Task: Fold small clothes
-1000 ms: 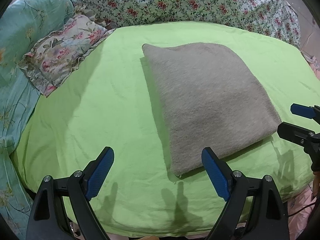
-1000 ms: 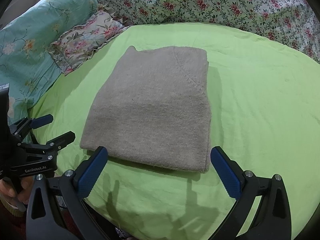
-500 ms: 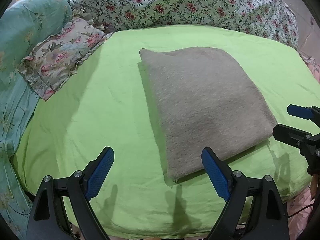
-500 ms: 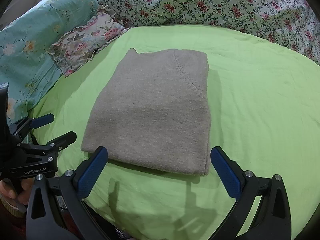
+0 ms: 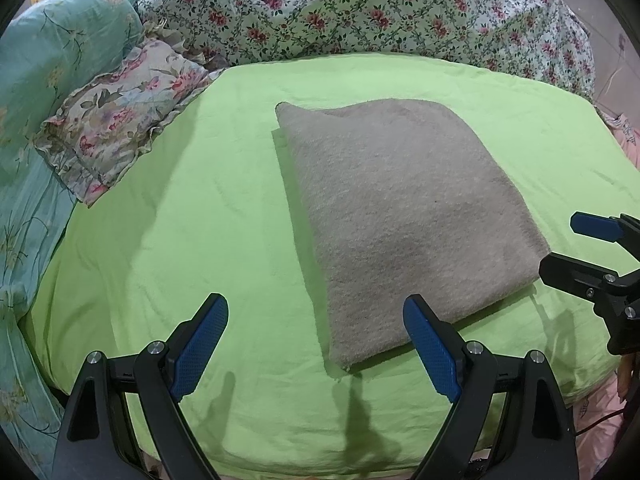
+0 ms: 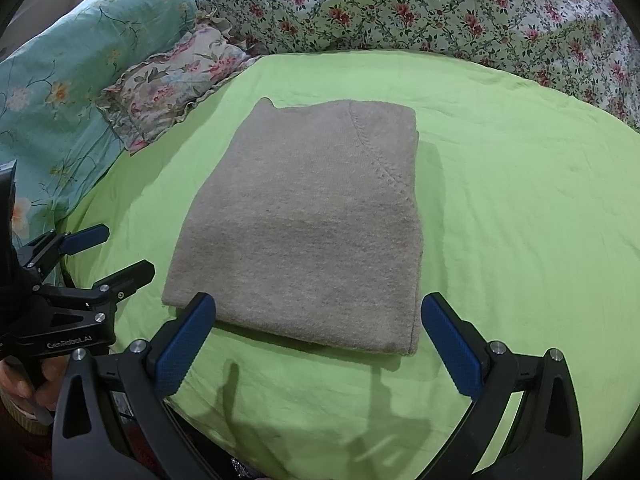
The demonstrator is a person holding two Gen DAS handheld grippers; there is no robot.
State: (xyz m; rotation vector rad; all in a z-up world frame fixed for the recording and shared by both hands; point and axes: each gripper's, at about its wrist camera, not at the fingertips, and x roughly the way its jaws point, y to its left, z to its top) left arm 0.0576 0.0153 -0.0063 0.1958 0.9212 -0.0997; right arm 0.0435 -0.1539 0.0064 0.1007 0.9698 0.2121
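A grey knitted garment (image 5: 404, 216) lies folded into a flat rectangle on the lime-green sheet (image 5: 180, 220); it also shows in the right wrist view (image 6: 312, 232). My left gripper (image 5: 316, 348) is open and empty, held above the sheet near the garment's near-left corner. My right gripper (image 6: 320, 344) is open and empty, just short of the garment's near edge. Each gripper shows in the other's view: the right one (image 5: 576, 248) at the garment's right, the left one (image 6: 108, 252) at its left.
A small floral frilled pillow (image 5: 120, 120) lies at the far left on the sheet. A turquoise quilt (image 5: 36, 80) is piled on the left and a floral quilt (image 5: 360, 8) along the back. The bed's edge runs just below both grippers.
Both grippers have drawn back slightly toward the bed's near edge, so the garment sits a little farther away. The garment has not moved. Both stay open.
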